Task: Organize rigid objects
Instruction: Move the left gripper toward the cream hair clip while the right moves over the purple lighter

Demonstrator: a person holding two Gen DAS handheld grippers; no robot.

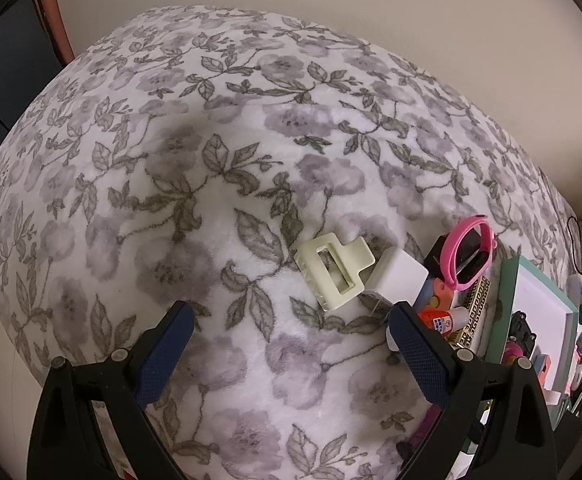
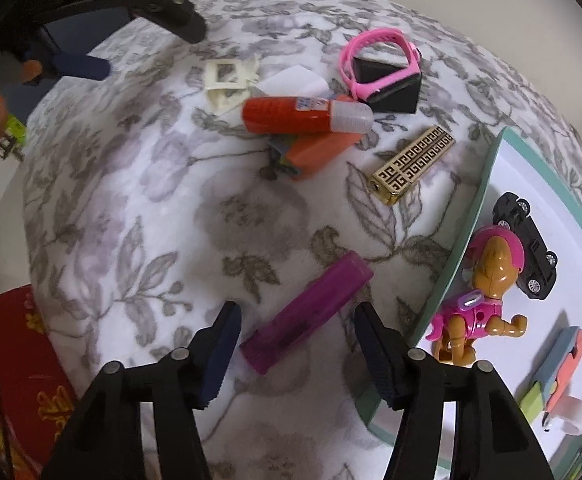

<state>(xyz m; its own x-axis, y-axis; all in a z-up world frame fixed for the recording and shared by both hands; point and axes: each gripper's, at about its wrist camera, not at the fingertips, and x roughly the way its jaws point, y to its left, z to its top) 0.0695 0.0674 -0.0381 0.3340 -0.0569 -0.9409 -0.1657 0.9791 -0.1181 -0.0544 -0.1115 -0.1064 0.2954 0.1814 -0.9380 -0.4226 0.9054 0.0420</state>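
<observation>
1. Between the two dark-blue pads of my right gripper point(image 2: 297, 350) lies a translucent purple stick point(image 2: 305, 316), slanting up toward the right on the flowered blanket point(image 2: 131, 200). My jaws stand apart on either side of its lower end; a strip of blanket shows between each pad and the stick, so I am not pressing on it.
2. Just right of that gripper is the teal-rimmed white tray point(image 2: 487, 168). In it stand a pink-and-brown toy pup point(image 2: 487, 296), a black toy car point(image 2: 527, 244) behind it, and a small pastel piece point(image 2: 559, 368) toward the near corner.
3. Farther out on the blanket lies a gold block with a black key pattern point(image 2: 411, 164), near the tray's far corner.
4. Beyond it an orange glue stick with a clear cap point(image 2: 303, 114) rests across an orange flat piece point(image 2: 319, 148).
5. At the far end sit a pink watch band point(image 2: 379, 64) wrapped around a black stand point(image 2: 391, 88), a white block point(image 2: 295, 80) and a cream hair claw point(image 2: 231, 82).
6. My left gripper point(image 1: 291, 340) hangs with its jaws wide apart over bare blanket, holding nothing.
7. Ahead of it, in the left wrist view, the cream hair claw lies touching the white block, with the glue stick and the gold block just past my right-hand finger point(image 1: 415, 344) and the tray beyond.
8. In the right wrist view, that left gripper shows at the upper left, well apart from the purple stick.
</observation>
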